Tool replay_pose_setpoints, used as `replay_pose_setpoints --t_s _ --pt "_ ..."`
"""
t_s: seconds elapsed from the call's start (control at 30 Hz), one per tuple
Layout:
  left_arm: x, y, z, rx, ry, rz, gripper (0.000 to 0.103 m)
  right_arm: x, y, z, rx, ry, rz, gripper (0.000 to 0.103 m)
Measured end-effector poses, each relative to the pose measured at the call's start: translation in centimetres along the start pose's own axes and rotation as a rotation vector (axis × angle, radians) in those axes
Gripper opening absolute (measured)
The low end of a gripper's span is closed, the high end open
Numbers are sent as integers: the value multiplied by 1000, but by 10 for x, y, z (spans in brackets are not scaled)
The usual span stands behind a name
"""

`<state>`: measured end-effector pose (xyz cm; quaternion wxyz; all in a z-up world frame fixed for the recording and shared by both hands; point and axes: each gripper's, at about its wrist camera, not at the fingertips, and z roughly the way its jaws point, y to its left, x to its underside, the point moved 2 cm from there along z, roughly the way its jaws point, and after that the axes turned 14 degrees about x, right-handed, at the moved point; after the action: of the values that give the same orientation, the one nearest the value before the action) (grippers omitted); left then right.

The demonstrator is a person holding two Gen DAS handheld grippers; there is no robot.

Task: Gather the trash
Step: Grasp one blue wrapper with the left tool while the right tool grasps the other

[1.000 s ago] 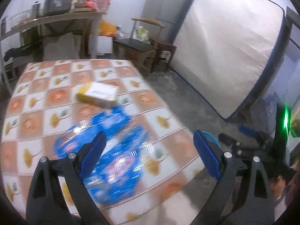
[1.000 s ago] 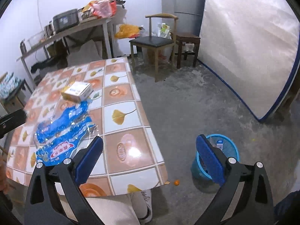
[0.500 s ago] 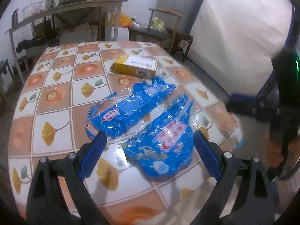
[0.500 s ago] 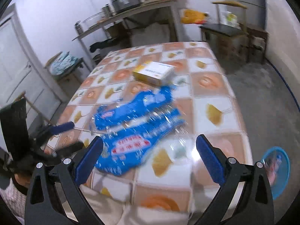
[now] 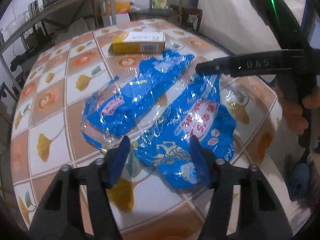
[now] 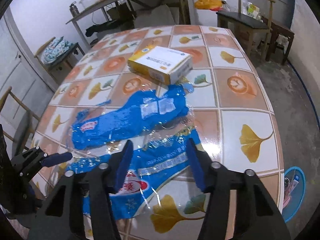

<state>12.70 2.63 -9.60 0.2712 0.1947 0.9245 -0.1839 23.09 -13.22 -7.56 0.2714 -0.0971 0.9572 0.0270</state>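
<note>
Worktop (image 6: 246,118): checked cloth of orange-tan and white squares; white squares carry yellow ginkgo-leaf prints, a few teal; tan squares carry orange-and-white round motifs.

2 wrappers on worktop: near wrapper (image 5: 192,132) bright blue with clear glossy film, red-and-white label, white characters, yellow-gold line drawing. Far wrapper (image 6: 128,120) beyond it, blue with a red-and-white oval badge and pale printed panels.

Box (image 6: 162,65) beyond far wrapper: white top, yellow sides, barcode strip.

Left gripper (image 5: 159,150) and right gripper (image 6: 159,154): black frames, blue pads.

Basket (image 6: 294,192) right of worktop: light blue.
</note>
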Motion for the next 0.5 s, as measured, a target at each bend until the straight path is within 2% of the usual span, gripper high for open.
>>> replay_pose_setpoints --t_s 0.13,0.17,0.23,0.3,0.33,0.4,0.5 --pt "2 1 4 -20 11 6 44 4 -1 9 0 23 10 30" --pt "2 2 4 -24 11 6 41 5 -1 9 -2 27 10 27" --pt "1 4 3 -33 4 -2 34 8 -1 11 -10 38 13 14" --pt "0 7 2 -35 -2 -13 23 11 0 13 -23 45 18 8" --pt "0 8 2 -28 -4 -19 21 12 1 13 -32 48 21 6" --pt "0 9 2 -25 -8 -17 9 15 2 13 -54 56 26 5" --pt "0 7 3 -28 -15 -1 2 22 4 16 -71 76 36 5"
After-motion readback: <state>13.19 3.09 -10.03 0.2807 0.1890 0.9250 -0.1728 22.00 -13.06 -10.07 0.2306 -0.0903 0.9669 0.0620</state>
